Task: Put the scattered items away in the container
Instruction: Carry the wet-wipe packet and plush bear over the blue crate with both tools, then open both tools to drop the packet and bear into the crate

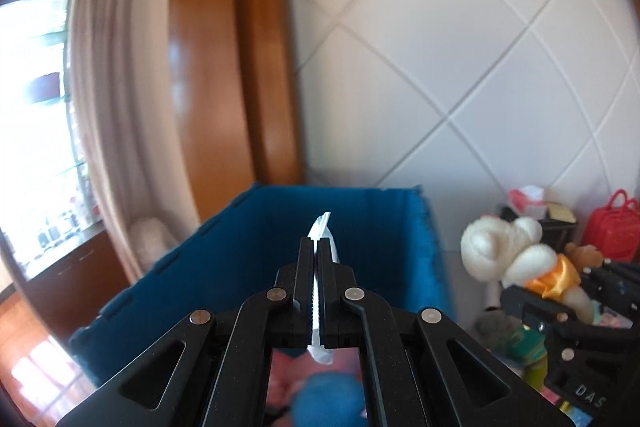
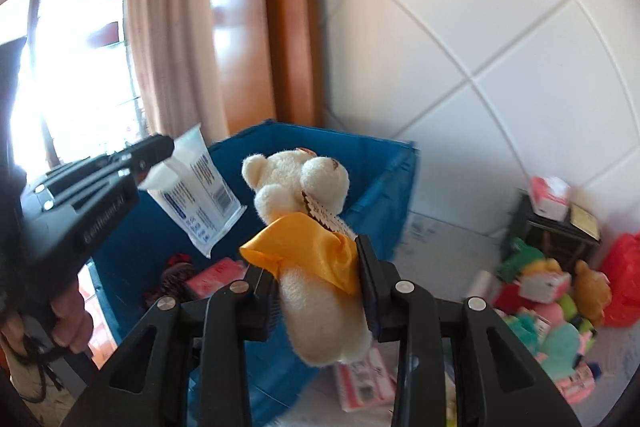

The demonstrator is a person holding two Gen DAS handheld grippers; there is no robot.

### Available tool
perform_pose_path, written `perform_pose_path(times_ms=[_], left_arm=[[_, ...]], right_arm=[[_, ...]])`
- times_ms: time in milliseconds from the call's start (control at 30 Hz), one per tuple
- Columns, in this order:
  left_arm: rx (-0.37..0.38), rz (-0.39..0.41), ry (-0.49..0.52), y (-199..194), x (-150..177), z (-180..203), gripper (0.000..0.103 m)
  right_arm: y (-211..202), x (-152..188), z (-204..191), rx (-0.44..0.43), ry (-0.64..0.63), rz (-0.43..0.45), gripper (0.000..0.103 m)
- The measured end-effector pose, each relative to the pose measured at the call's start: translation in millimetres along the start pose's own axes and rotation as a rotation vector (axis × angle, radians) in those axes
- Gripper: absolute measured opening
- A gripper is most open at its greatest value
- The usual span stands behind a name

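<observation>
My left gripper point(image 1: 316, 247) is shut on a flat white packet point(image 1: 322, 227), held over the open blue bin point(image 1: 248, 247). In the right wrist view the same gripper point(image 2: 158, 159) holds the white packet point(image 2: 200, 187) by one corner above the blue bin point(image 2: 376, 187). My right gripper point(image 2: 316, 267) is shut on a cream teddy bear point(image 2: 316, 227) with an orange ribbon, at the bin's near right edge. The bear also shows in the left wrist view point(image 1: 516, 251). Pink packs point(image 2: 216, 277) and a dark item lie inside the bin.
A heap of plush toys and pink packs point(image 2: 548, 311) lies on the floor to the right, with a red bag point(image 2: 624, 287) and a dark stand point(image 2: 560, 231) behind. A tiled wall, wooden door frame and curtain stand behind the bin.
</observation>
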State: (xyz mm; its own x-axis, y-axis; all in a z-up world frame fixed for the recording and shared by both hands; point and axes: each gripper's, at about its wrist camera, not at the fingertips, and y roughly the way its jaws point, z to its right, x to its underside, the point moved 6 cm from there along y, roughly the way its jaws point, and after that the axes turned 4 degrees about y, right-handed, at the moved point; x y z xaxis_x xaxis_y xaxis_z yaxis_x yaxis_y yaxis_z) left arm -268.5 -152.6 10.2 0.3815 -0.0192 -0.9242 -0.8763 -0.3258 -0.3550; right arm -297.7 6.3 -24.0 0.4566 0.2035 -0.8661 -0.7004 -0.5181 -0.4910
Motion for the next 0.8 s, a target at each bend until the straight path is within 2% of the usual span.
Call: perform_pose_path(times_ms=[267,400,567,600,667,700,733,800], left_arm=[[-0.088,-0.059,-0.056,9.5,32.9,-89.8,0.001],[-0.086,-0.096,-0.079,24.3,49.8,-109.9,0.002],[-0.063,-0.137,-0.102,33.2,67.0,-113.9,0.005],[-0.064,-0.141,-0.104,36.2,67.6,-117.9,0.011],[-0.057,-0.146,-0.111,41.5,70.2,-119.1,0.031],[-0.058,-0.144,-0.114,41.7,70.5,-119.1,0.052],[-0.065,-0.136,-0.114,40.1,70.1,-120.4,0.062],[-0.070,-0.122,-0.102,37.7,73.0,-118.7,0.063]], right_arm=[[63.1,-6.7,-89.8,-0.066,-0.110,-0.087,0.033],[88.3,0.8,-111.8,-0.064,-0.148,-0.151,0.033],[105.3,7.7,-119.7,-0.037,-0.175,-0.203,0.033],[107.7,8.7,-120.4,-0.030,-0.181,-0.211,0.033],[106.2,10.8,-117.8,-0.016,-0.187,-0.216,0.033],[107.2,11.8,-118.0,-0.008,-0.189,-0.220,0.034],[107.7,12.6,-118.1,-0.002,-0.192,-0.225,0.035],[107.9,14.6,-117.8,0.007,-0.196,-0.230,0.036]])
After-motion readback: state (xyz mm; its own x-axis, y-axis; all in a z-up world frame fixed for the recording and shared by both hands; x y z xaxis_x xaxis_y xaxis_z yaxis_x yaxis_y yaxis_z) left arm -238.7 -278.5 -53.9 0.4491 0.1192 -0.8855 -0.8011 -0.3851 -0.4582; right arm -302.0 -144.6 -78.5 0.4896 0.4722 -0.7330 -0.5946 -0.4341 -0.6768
